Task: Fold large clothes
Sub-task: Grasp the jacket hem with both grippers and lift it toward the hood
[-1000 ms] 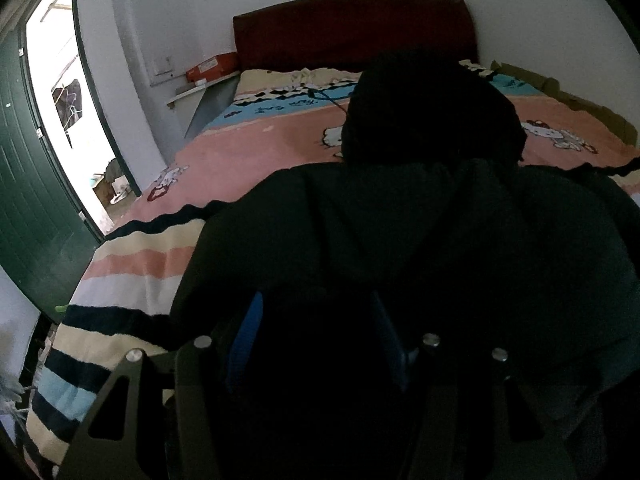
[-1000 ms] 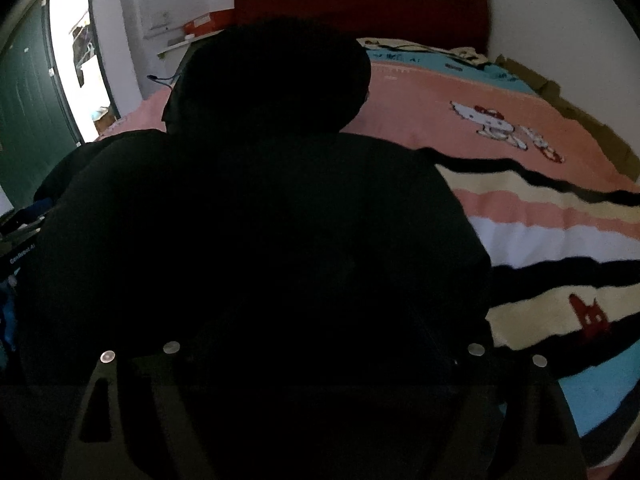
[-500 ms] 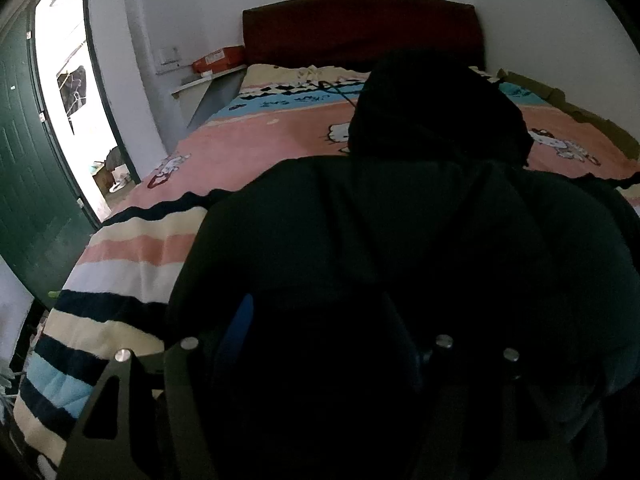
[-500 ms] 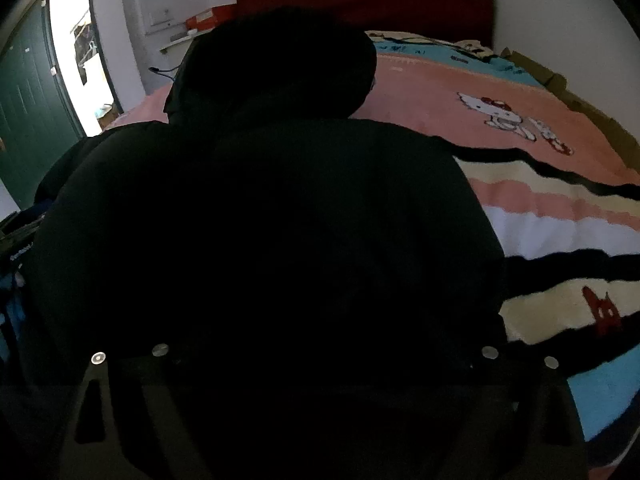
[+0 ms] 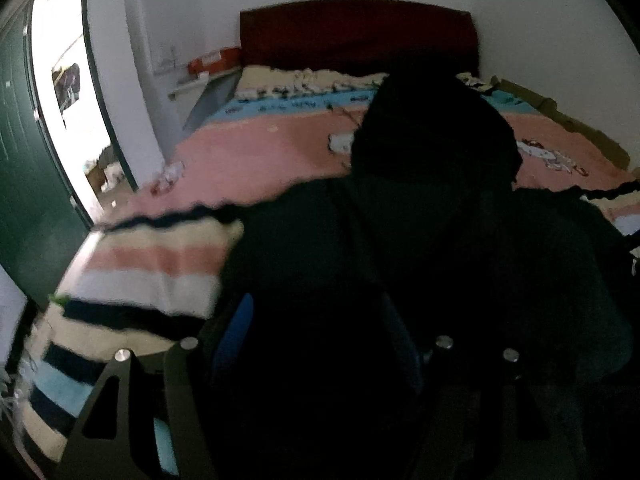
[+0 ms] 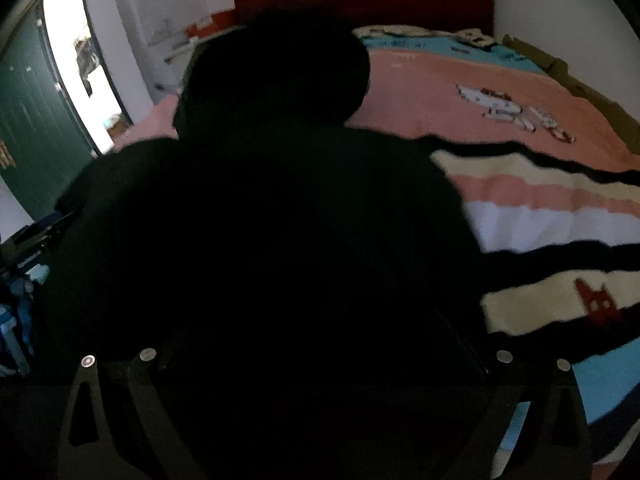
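1. A black hooded jacket lies spread on the bed, over the striped blanket. Its hood points toward the red headboard at the top of the frame, and its hem runs down to the lower edge, so its long axis goes straight away from both tongs.

2. The left tongs sit at the lower centre of the left view. Blue pads show on either side of a dark bulge of cloth. The fingers seem parted with fabric between them, but it is too dark for me to tell whether they actually grip it.

3. The right tongs are at the bottom of the right view, swallowed in black. I cannot tell how far open they are or whether they have hold of anything.

4. In the right view the jacket fills the centre and left, with the hood in the upper middle. Bare blanket shows to the right.

5. Both tongs are at the hem end, about equally near, left on the door side. My guess is the coming fold carries the hem up along that axis toward the hood.
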